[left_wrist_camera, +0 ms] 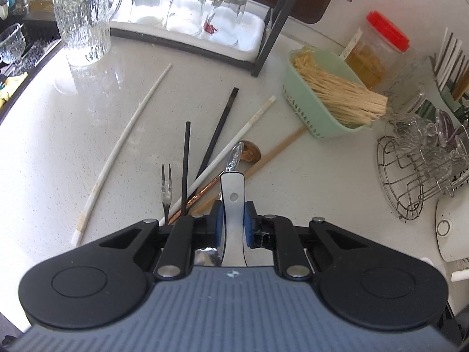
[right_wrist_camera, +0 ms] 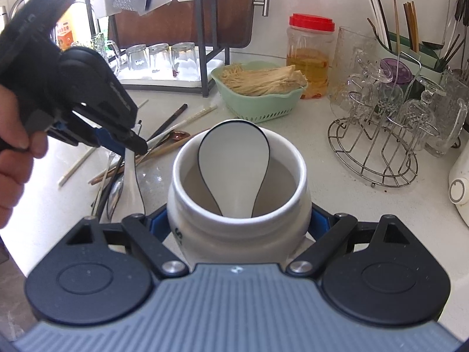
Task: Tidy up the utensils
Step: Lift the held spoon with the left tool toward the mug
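My left gripper is shut on the handle of a white ceramic spoon, its blue pads pressing on both sides. In the right wrist view the same spoon hangs from the left gripper, which a hand holds above the pile. Loose on the counter lie a long white chopstick, black chopsticks, a small fork and a wooden spoon. My right gripper is shut on a white ceramic jar. A second white spoon stands in that jar.
A green basket of dried noodles and a red-lidded jar stand at the back right. A wire rack of glass cups sits at the right, a tray of upturned glasses and a glass pitcher at the back. A holder of chopsticks stands far right.
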`<state>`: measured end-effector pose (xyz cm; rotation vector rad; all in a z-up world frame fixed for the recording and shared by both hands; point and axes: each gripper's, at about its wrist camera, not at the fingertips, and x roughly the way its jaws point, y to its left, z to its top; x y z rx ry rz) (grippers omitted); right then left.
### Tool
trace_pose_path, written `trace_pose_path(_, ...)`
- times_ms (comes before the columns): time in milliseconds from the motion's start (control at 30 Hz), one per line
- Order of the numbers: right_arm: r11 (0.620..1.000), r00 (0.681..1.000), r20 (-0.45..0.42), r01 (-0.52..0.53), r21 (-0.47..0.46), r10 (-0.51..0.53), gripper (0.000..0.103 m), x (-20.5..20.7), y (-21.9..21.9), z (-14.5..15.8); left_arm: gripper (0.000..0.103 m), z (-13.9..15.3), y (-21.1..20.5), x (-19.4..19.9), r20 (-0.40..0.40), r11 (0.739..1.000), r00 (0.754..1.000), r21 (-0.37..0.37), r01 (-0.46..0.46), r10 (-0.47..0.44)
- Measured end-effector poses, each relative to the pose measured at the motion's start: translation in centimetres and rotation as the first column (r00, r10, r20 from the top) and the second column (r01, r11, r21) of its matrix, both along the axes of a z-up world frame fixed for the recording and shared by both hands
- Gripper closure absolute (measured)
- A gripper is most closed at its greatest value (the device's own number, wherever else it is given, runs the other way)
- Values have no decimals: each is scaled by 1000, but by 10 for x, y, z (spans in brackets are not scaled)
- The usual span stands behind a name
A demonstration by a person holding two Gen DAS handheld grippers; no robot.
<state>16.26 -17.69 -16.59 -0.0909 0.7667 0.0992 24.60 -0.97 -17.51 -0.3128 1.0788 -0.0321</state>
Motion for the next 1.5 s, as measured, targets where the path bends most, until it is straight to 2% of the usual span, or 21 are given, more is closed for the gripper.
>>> trace_pose_path(433,1000,1000,-7,-13,-13,12,11,2,1,-1,87,41,-2,-30,105,998,994,-49,30,-25)
trace_pose_path(767,998,998,-7,-55,-27,54,11,3,1,-1,87,59,1,-45,127,993,991,-101,59,-46)
trace_pose_path(933,998,998,-7,-58,-29,58,11,3,2,-1,87,78,-3,-53,183,991,980,-91,96,-78)
trace_pose_path(1500,997,998,-9,-68,-25,68,11,4,1,-2,87,144,-16,-70,306,969,942,-159,190,-135)
